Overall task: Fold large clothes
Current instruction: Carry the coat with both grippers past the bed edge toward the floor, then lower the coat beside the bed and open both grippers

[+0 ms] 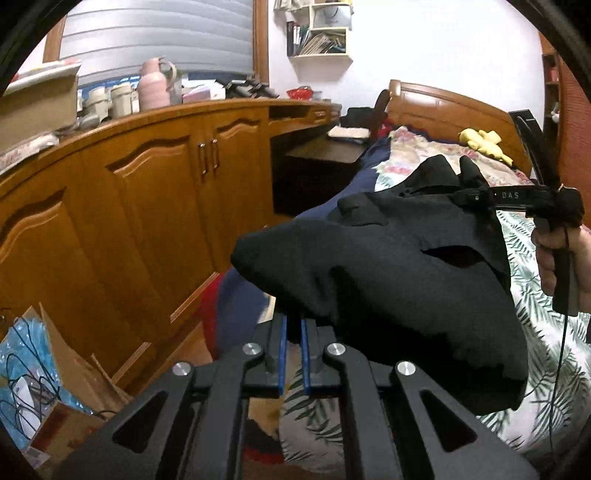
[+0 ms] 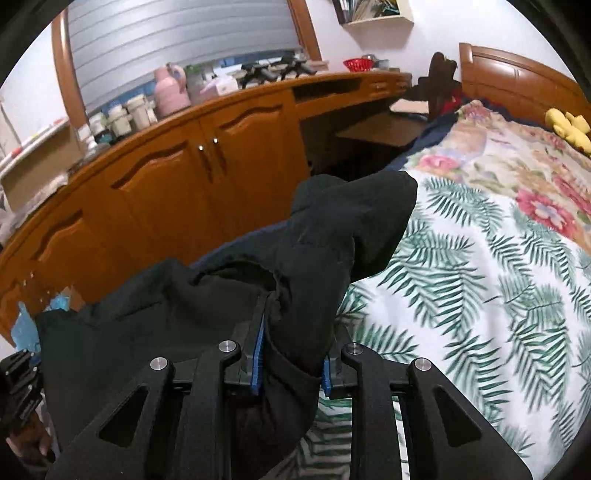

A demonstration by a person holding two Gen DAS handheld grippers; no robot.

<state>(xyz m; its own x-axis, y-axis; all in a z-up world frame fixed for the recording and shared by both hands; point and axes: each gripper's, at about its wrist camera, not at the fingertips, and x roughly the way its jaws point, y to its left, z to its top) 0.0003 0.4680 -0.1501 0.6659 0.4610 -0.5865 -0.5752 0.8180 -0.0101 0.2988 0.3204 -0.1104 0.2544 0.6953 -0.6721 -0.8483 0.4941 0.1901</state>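
A bedroom with pale walls. A long run of wooden cupboards lines one side, its top crowded with a pink flask, pale jars and a red bowl. Above it a window is covered by a grey blind. A small wall shelf holds books. The bed has a wooden headboard, a leaf-print cover and a flowered quilt, with a yellow soft toy near the headboard. Cardboard boxes sit on the floor.

Black garment bunched, held aloft above leaf-print bedspread, edges drooping.
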